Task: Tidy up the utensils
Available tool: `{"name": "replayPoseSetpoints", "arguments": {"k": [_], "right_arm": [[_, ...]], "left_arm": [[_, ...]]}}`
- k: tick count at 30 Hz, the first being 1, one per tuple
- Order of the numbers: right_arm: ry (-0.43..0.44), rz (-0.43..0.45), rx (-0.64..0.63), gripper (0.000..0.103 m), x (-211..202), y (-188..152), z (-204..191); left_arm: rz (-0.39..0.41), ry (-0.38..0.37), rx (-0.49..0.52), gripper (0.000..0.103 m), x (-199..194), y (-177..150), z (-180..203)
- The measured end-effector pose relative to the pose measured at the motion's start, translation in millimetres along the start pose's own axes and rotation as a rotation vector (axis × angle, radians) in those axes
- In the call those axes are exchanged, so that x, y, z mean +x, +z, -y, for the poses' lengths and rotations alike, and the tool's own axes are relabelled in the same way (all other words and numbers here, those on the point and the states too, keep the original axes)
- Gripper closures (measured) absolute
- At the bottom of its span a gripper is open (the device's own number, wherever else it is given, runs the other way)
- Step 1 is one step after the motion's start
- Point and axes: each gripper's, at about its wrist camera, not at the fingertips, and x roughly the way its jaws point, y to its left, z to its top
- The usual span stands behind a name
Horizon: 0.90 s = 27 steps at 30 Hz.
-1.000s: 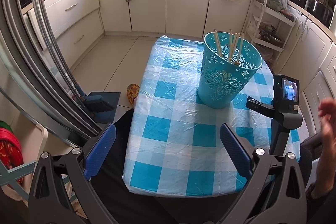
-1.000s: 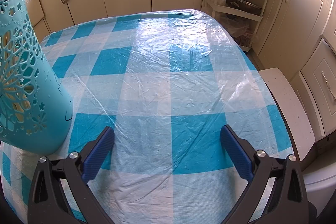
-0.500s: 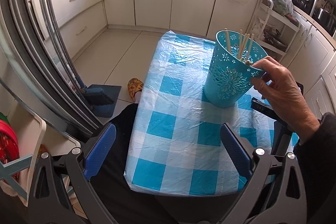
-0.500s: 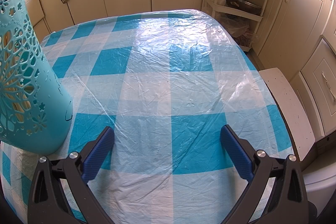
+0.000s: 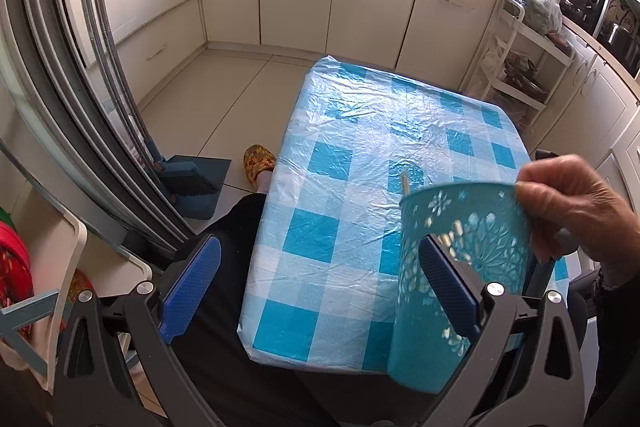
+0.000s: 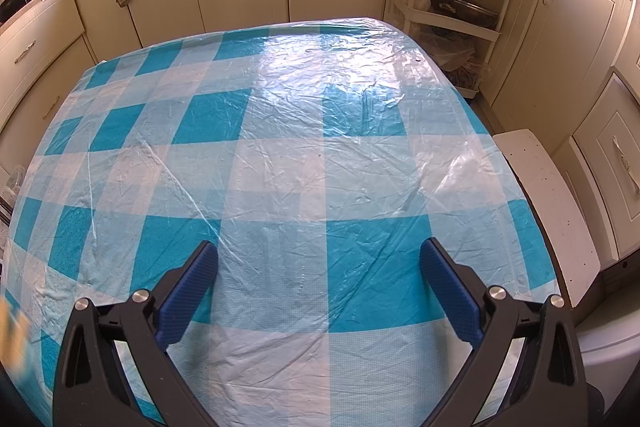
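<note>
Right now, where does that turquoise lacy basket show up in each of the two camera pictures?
Left wrist view: the turquoise basket is at lower right, held at its rim by a bare hand, off the tablecloth.
Right wrist view: not clearly in it; only a blur at the far left edge.
Shared landmark: the blue checked tablecloth.

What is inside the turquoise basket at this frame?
The turquoise basket, gripped at its rim by a bare hand, holds wooden chopsticks: one tip pokes above the rim, pale pieces show through the cut-outs. Their number and anything deeper are hidden by the wall.
</note>
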Motion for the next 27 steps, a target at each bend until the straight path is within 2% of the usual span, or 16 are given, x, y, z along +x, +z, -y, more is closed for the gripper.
{"name": "replayPoseSetpoints", "arguments": {"k": [14,21,27], "right_arm": [[0.000,0.000,0.000,0.007,0.2,-0.3,-0.2],[0.000,0.001,0.001,0.007,0.2,-0.5,-0.2],[0.000,0.001,0.001,0.007,0.4,-0.1,-0.1]], "left_arm": [[-0.003,-0.012,-0.004,0.007,-4.2,-2.7,-2.3],[0.035,-0.015,-0.021,0.007,-20.8,-3.3,-11.4],[0.111,0.015,-0.068,0.007,-48.7,2.4,-34.3]]}}
